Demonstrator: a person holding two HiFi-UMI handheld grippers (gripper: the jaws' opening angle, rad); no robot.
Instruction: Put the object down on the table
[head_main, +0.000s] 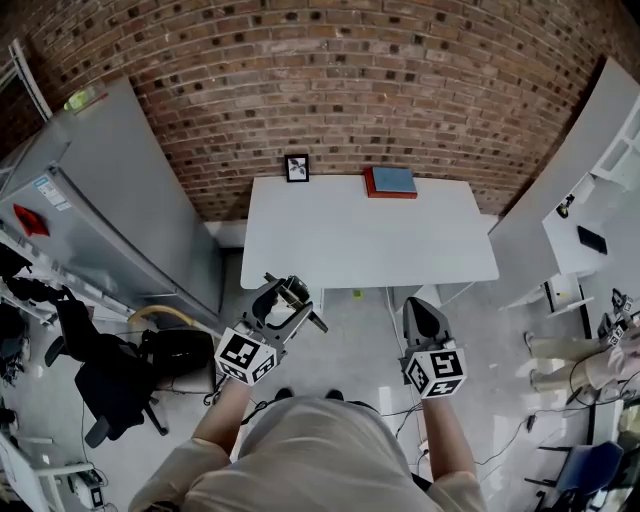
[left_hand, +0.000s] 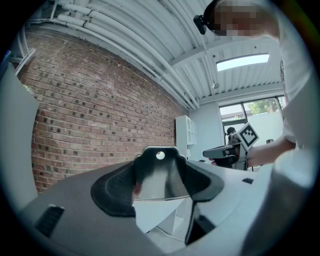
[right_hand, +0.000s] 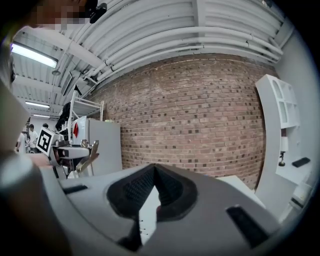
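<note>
My left gripper (head_main: 284, 302) is shut on a shiny metal utensil (head_main: 291, 296), held in the air over the floor short of the white table (head_main: 370, 245). In the left gripper view the utensil (left_hand: 150, 172) fills the gap between the black pads (left_hand: 112, 192), with a round hole at its top end. My right gripper (head_main: 423, 315) is shut and empty, level with the left one, also short of the table's front edge. In the right gripper view its jaws (right_hand: 154, 174) meet at the tip, and the utensil (right_hand: 89, 159) shows at the far left.
A small framed picture (head_main: 297, 167) and a red and blue book (head_main: 390, 182) lie at the table's far edge by the brick wall. A grey cabinet (head_main: 100, 200), a black office chair (head_main: 110, 385) and a black bag (head_main: 180, 350) stand at the left; white shelving (head_main: 590, 235) at the right.
</note>
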